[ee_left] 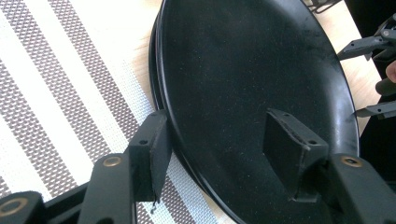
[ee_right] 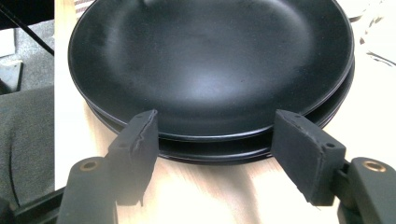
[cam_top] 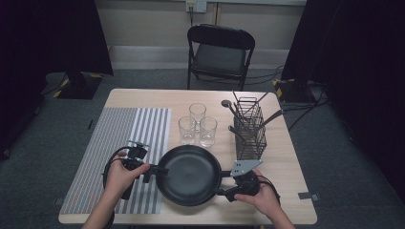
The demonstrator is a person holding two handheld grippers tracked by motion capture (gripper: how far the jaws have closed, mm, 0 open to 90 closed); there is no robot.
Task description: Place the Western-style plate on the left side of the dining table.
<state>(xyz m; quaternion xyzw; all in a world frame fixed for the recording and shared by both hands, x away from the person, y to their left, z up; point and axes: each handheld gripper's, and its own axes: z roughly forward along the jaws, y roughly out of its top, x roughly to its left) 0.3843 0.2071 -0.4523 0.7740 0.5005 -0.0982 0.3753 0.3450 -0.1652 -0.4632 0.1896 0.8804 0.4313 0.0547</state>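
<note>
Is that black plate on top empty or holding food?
Empty. The top black plate shows a bare, smooth inside, nothing lying in it, in both gripper views.

We are looking at black plates [cam_top: 192, 174] stacked on a pale wooden table [cam_top: 286, 191]. We are seeing a placemat [cam_top: 119, 143] striped in white and grey-brown, its weave showing as a fine mesh in the left gripper view. We are noting clear glasses [cam_top: 197, 125] and a black wire basket [cam_top: 249, 131]. Both the left gripper [cam_top: 161, 171] and the right gripper [cam_top: 220, 183] are showing black jaws with brass-coloured rivets, the right bearing a grey plate.
</note>
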